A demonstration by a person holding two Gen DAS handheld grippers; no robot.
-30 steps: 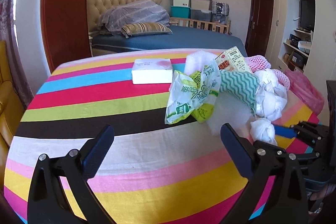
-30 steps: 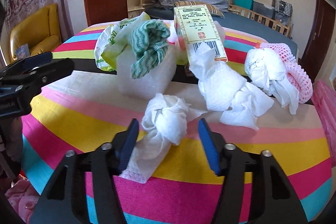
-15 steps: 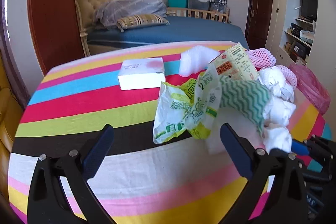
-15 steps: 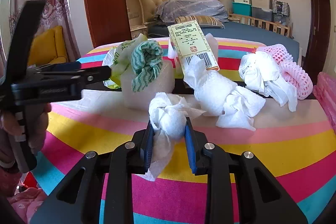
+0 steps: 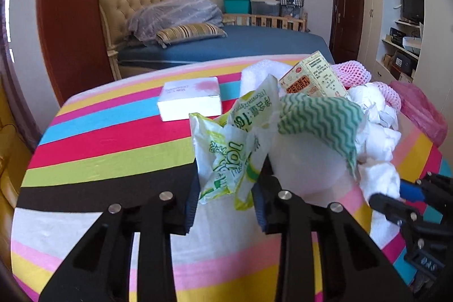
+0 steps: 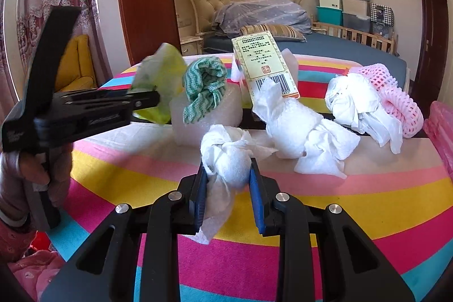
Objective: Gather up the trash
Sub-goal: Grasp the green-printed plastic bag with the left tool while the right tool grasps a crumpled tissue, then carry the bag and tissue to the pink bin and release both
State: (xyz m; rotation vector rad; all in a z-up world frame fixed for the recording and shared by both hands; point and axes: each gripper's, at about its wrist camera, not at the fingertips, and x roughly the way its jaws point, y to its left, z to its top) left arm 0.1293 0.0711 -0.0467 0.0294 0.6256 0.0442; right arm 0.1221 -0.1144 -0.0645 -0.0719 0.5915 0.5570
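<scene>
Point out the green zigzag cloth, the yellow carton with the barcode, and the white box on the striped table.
Green zigzag cloth [image 5: 320, 118]: left wrist view, middle of its draped top.
Yellow carton [image 6: 263, 64]: right wrist view, printed face above the barcode.
White box [image 5: 189, 96]: left wrist view, top face.

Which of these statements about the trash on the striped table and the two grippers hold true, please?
1. The left gripper is shut on the green-and-white wrapper. True.
2. The right gripper is empty. False: it clamps a crumpled tissue.
3. The white box sits apart from the trash pile. True.
4. The green zigzag cloth lies flat on the tablecloth. False: it drapes over a white foam lump.
</scene>
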